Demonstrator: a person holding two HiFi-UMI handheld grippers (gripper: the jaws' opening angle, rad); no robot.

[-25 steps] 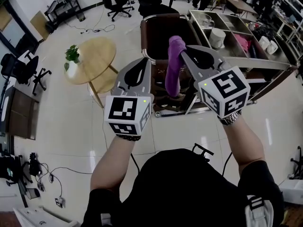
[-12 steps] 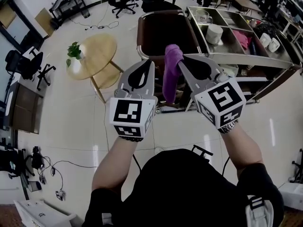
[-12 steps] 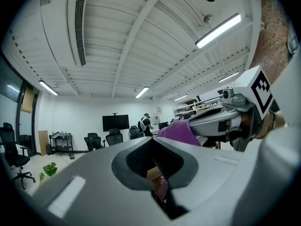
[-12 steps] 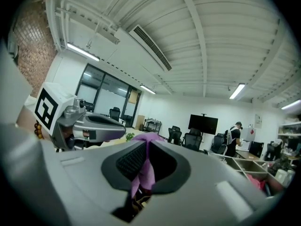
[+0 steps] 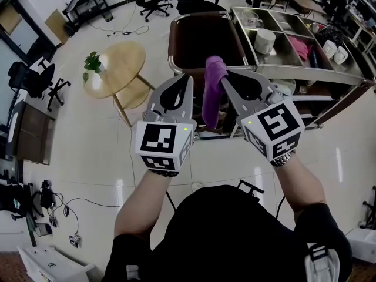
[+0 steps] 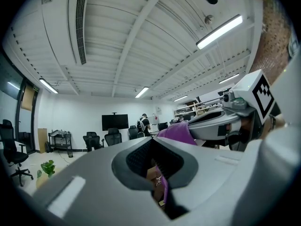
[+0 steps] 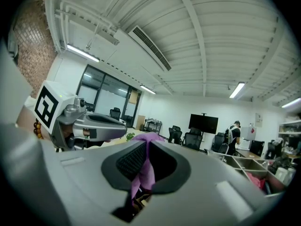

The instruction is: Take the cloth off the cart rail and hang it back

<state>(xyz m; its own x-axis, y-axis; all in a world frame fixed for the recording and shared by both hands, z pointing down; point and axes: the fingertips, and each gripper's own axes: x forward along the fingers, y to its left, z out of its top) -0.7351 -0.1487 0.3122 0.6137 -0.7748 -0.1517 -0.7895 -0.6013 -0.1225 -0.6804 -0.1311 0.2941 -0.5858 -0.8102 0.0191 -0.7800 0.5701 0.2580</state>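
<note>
A purple cloth [image 5: 211,98] hangs in a long fold from my right gripper [image 5: 224,76], which is shut on its upper end. In the right gripper view the cloth [image 7: 143,173] runs down between the closed jaws. It hangs in the air in front of the steel cart's rail [image 5: 200,16], apart from it. My left gripper [image 5: 184,78] is just left of the cloth at the same height, its jaws together with nothing between them. From the left gripper view the cloth's top [image 6: 176,133] shows beside the right gripper [image 6: 221,121].
The cart's brown tray [image 5: 202,40] lies behind the cloth. Its steel compartments [image 5: 282,57] at the right hold cups and a pink cloth [image 5: 299,49]. A round wooden table [image 5: 120,69] with a small plant [image 5: 91,64] stands at the left. Office chairs stand further back.
Both grippers and the hanging cloth have shifted slightly left and nearer to me. The right gripper's hold on the cloth is unchanged.
</note>
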